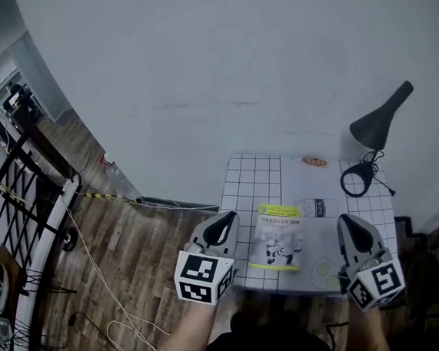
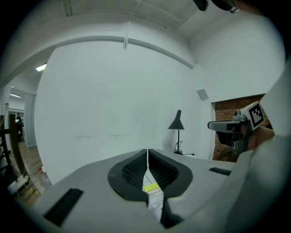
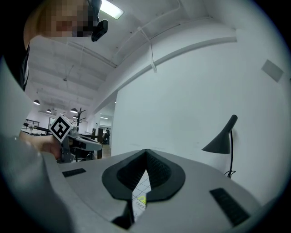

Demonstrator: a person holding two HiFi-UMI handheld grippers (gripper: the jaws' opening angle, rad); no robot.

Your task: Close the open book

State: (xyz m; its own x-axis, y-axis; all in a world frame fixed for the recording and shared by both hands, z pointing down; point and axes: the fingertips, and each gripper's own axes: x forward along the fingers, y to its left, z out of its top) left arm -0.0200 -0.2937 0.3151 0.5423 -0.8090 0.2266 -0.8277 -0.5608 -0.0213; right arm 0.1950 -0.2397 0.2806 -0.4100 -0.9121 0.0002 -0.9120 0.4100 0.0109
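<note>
Grey plastic left tongs [image 1: 225,220] and right tongs [image 1: 348,224], each with a black-and-white marker cube at the back, hover at the near edge of a small table [image 1: 243,184] covered in white cloth with a dark grid. In the left gripper view the left tongs [image 2: 147,152] are closed, ribbed black pads meeting in a thin seam with nothing between them. In the right gripper view the right tongs [image 3: 146,152] are closed and empty as well.

Between the two tongs, in the lower centre of the head view, a white book with a yellow-green band and a cartoon figure [image 1: 278,238] lies flat on the table, touched by neither. A pale sheet [image 1: 314,200] lies just beside it on the right; whether it belongs to the book cannot be told. A black cone-shaded desk lamp [image 1: 380,121] stands at the table's upper right corner, against a white wall. Brown wooden floor [image 1: 134,248] fills the lower left.
</note>
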